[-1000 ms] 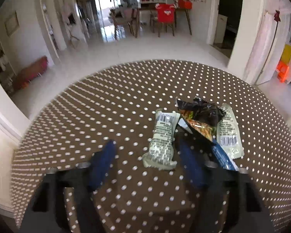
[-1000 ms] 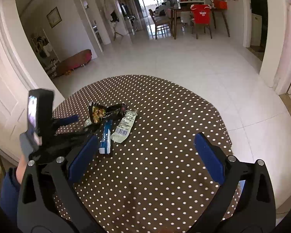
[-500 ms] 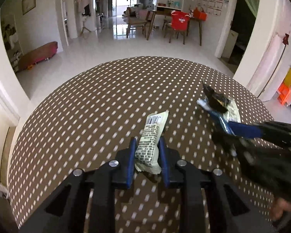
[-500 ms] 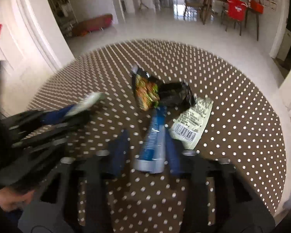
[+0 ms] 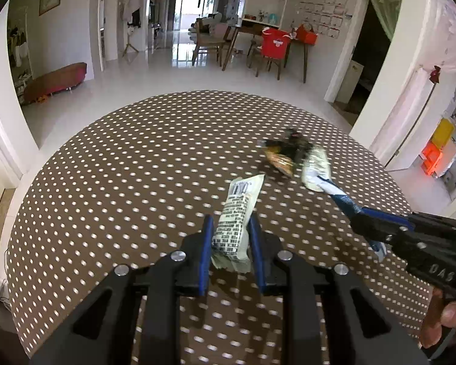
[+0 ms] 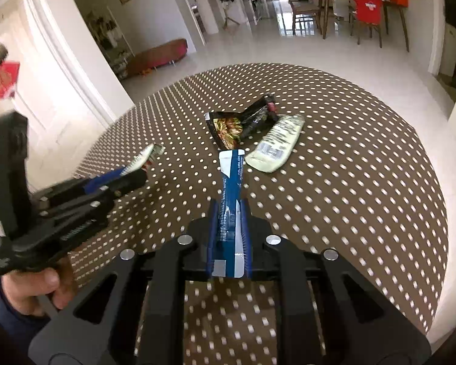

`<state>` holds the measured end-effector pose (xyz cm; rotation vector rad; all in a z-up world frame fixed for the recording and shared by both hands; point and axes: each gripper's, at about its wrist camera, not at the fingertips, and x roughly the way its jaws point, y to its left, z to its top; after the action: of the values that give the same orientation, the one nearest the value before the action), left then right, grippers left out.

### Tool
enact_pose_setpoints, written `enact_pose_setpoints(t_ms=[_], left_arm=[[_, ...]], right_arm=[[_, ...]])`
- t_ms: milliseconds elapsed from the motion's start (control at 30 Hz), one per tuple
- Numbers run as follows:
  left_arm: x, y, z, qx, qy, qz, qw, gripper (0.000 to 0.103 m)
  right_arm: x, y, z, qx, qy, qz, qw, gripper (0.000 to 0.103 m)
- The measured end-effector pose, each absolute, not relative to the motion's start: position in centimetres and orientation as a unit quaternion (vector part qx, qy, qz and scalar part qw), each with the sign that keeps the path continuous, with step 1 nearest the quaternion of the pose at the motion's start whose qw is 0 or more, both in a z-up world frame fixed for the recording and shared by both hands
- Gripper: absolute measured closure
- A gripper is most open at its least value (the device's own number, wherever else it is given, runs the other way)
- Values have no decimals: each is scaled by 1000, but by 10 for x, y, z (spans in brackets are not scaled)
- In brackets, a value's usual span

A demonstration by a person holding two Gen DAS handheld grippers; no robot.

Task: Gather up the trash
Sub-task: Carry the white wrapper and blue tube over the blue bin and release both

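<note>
My left gripper [image 5: 231, 226] is shut on a pale green wrapper [image 5: 238, 213] and holds it above the round table [image 5: 121, 182]. In the right wrist view the left gripper [image 6: 143, 170] shows at the left with that wrapper [image 6: 144, 155]. My right gripper [image 6: 229, 206] is shut on a blue wrapper [image 6: 231, 179], lifted off the table. In the left wrist view the right gripper [image 5: 357, 216] and the blue wrapper [image 5: 337, 193] show at the right. A black snack bag [image 6: 243, 121] and a second pale green wrapper [image 6: 276, 147] lie on the table.
The table has a brown cloth with white dots [image 6: 364, 182]. The black bag [image 5: 284, 153] and the second pale wrapper [image 5: 314, 167] lie toward the table's right side in the left wrist view. White tiled floor, a wooden table and chairs [image 5: 267, 45] are beyond.
Both grippers closed on their wrappers and lifted them off the table. The left holds the pale green wrapper, the right the blue one, pulled back from the black bag.
</note>
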<state>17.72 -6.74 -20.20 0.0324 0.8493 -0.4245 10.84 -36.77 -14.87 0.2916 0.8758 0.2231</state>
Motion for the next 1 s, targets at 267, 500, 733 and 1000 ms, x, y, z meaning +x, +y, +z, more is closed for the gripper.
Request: enact_pose_setpoints(t_ms=[267, 500, 733, 1000], left_arm=[[160, -125, -179, 35, 388, -233, 891, 80], [141, -185, -152, 34, 363, -289, 885, 80], [120, -275, -140, 57, 351, -364, 861, 80], [90, -404, -181, 89, 412, -453, 785, 80]], right_arm=[[63, -427, -121, 196, 373, 85, 903, 88], [24, -490, -87, 220, 315, 34, 923, 88], [-35, -582, -81, 254, 283, -54, 923, 88], [-92, -664, -141, 296, 334, -144, 883, 88]])
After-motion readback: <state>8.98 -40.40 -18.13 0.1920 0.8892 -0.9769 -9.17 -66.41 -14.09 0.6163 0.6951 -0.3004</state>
